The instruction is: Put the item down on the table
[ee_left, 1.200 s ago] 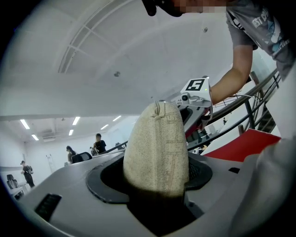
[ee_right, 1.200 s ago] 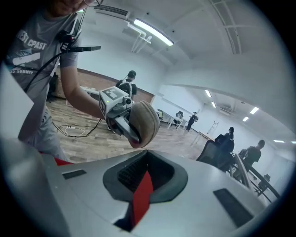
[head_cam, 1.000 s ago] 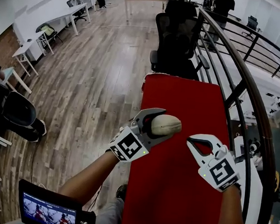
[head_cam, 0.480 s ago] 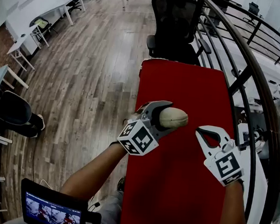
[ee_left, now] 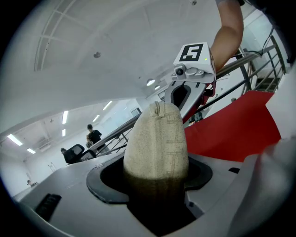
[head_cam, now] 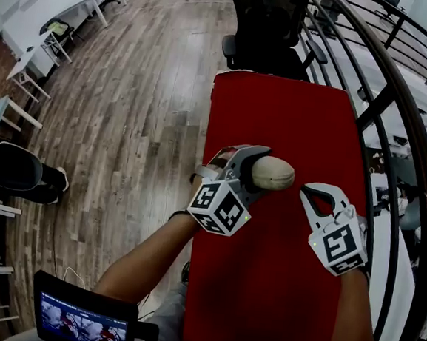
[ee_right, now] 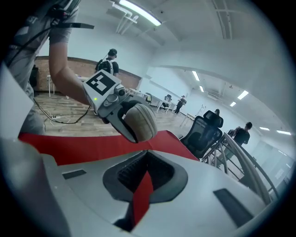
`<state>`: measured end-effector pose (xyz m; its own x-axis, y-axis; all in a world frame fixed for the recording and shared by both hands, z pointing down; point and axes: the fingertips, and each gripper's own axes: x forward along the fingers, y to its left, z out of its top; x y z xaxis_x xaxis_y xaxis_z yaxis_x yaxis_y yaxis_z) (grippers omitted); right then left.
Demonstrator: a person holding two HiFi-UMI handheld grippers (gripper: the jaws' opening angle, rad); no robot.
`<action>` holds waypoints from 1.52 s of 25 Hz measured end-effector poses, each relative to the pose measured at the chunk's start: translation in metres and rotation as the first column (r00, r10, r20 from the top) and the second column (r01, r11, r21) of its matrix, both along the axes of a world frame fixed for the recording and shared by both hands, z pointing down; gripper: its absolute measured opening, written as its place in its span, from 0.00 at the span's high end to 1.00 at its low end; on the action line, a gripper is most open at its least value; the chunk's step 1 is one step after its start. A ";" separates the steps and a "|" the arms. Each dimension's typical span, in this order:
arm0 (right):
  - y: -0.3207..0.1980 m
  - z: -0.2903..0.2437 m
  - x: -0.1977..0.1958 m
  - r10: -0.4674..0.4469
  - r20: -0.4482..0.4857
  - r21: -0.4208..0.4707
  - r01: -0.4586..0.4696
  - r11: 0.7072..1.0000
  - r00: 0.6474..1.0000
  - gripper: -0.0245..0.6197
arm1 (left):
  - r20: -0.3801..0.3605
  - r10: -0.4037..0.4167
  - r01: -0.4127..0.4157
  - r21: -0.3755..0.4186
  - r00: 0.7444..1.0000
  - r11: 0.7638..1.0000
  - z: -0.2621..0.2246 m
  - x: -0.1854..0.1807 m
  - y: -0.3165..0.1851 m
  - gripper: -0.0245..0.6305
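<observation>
Beige woven fabric covers the oval, egg-shaped item (head_cam: pixel 276 174), which the left gripper (head_cam: pixel 256 170) pinches at its near end. The far end juts out to the right over the red-covered table (head_cam: pixel 279 105). The jaws stand wide around the body.

Handling:
- The item is probably light. It sits level in the jaws, with no droop.
- The textured cloth skin should give good friction, so slip is unlikely.
- The shell may be soft or padded, and hard pressure could dent it.
- The best hold is across the widest part of the body, as taken now. The tapered tip would tend to squeeze out.

The right gripper (head_cam: pixel 311 195) is to the right of the item. Its jaws are pressed nearly together, with nothing between them.

View differences:
- The left gripper view shows a seam and a small loop at the item's far tip, and how deep the item sits in the jaws. The head view shows neither.
- The right gripper view shows the item from the side, apparently raised off the table.
- The head view alone shows the free red surface on every side of the item.
</observation>
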<state>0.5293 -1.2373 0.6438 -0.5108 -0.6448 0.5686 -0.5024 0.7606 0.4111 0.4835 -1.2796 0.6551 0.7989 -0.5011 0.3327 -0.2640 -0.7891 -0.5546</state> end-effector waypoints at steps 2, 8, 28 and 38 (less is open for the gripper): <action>0.004 0.005 -0.002 -0.015 -0.071 0.012 0.016 1.000 0.997 0.96 | 0.010 -0.012 0.012 0.024 1.000 1.000 0.000 -0.003 0.002 0.49; -0.002 0.031 -0.011 -0.030 -0.119 0.018 0.033 0.999 0.992 0.96 | 0.014 -0.029 0.028 0.051 0.999 0.998 0.018 -0.007 -0.009 0.49; -0.002 0.061 -0.017 0.010 -0.093 0.021 -0.008 1.000 0.996 0.96 | 0.051 -0.006 0.001 0.097 0.999 0.995 0.061 -0.005 -0.007 0.49; -0.001 0.059 -0.009 0.040 -0.091 0.029 -0.038 0.999 0.995 0.96 | 0.070 0.032 -0.036 0.053 0.997 0.998 0.073 0.006 0.000 0.49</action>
